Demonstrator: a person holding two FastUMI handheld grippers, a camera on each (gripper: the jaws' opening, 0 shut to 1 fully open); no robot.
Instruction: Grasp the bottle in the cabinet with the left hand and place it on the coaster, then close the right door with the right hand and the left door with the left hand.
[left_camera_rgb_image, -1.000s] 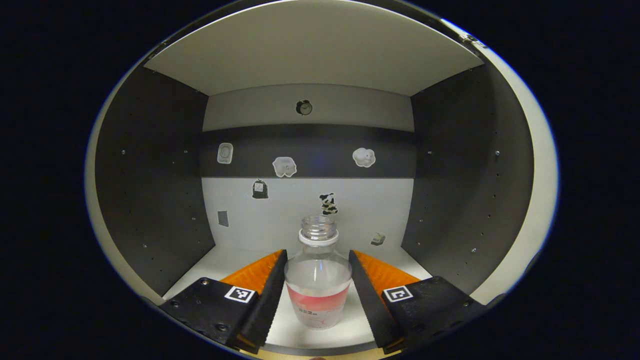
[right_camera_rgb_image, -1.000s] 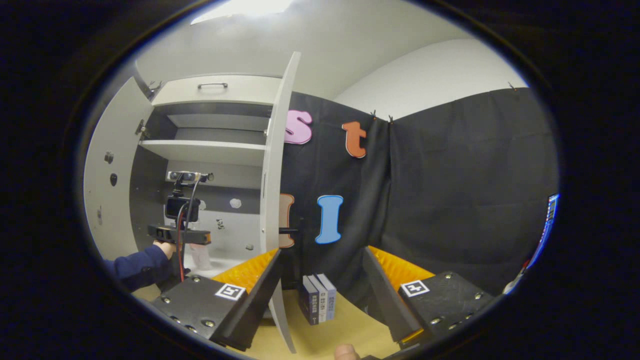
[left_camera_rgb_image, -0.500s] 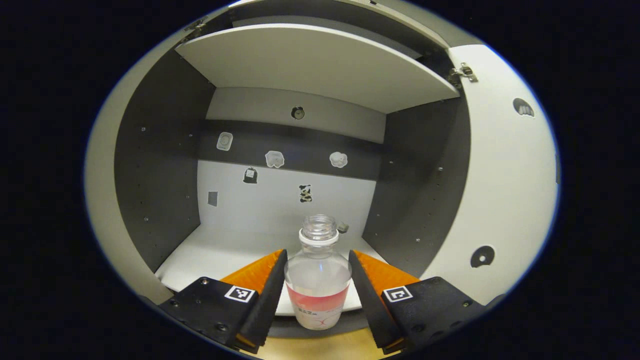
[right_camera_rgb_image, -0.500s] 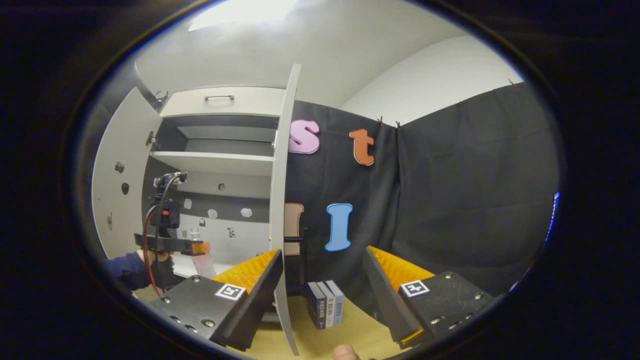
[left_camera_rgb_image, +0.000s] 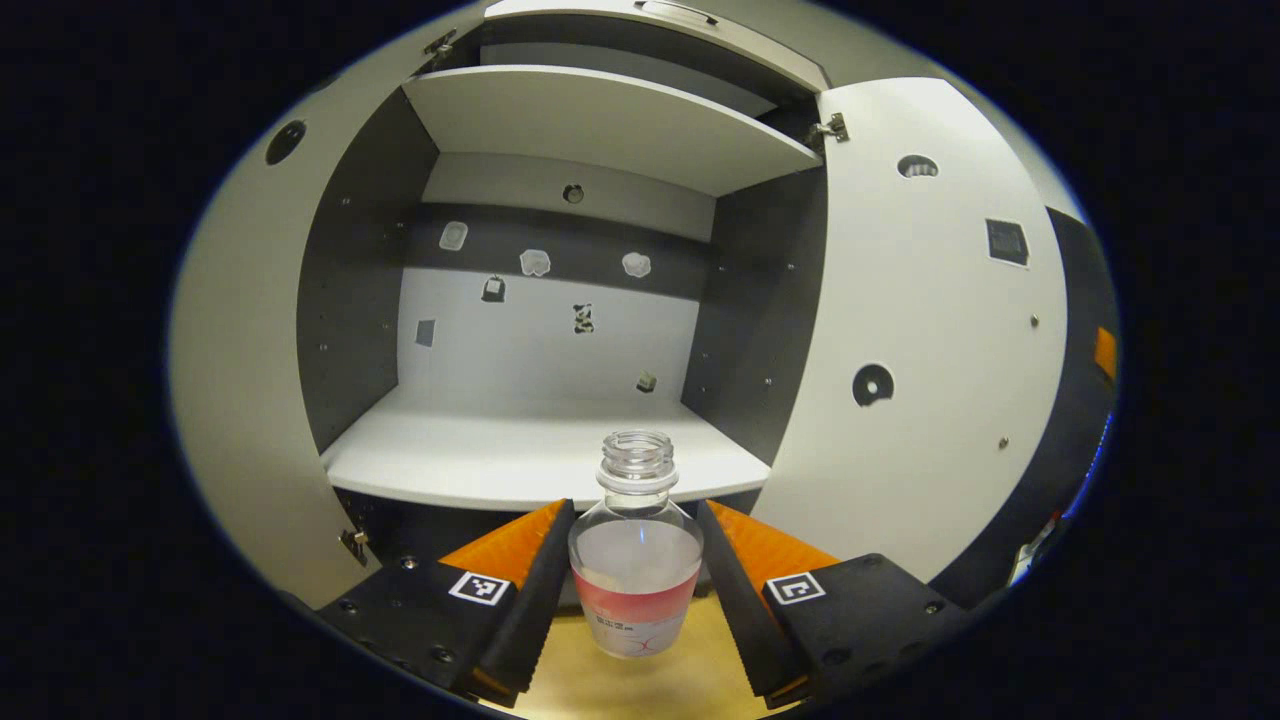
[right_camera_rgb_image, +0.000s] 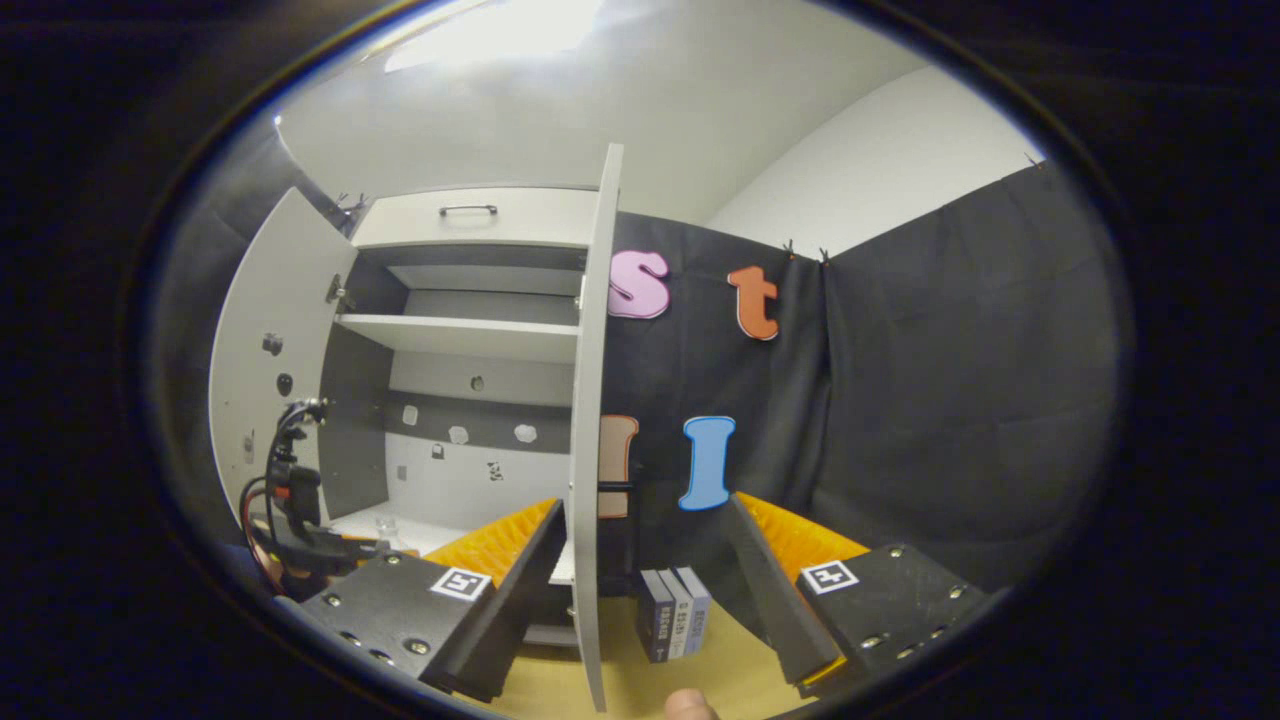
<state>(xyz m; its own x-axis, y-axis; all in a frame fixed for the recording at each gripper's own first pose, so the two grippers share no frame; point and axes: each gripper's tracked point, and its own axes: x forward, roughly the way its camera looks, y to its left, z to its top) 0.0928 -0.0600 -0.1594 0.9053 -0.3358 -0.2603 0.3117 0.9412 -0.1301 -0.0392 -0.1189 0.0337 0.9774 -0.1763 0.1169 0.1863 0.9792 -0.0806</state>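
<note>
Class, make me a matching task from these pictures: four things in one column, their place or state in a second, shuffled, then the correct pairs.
Things
1. bottle
2. right door
3. books
4. right tongs

Place or state
A. standing on the wooden table
B. open, holding nothing
C. held between the left tongs, outside the cabinet
D. swung open, seen edge-on

Pairs: 1-C, 2-D, 3-A, 4-B

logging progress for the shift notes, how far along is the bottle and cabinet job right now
Done: the left gripper has the bottle clamped between both fingers. In hand: carrying it, held out in front of the cabinet shelf above the tan table. Left: setting it on the coaster, then closing the right door with the open right gripper and the left door with the left; both doors stand wide open.
</note>
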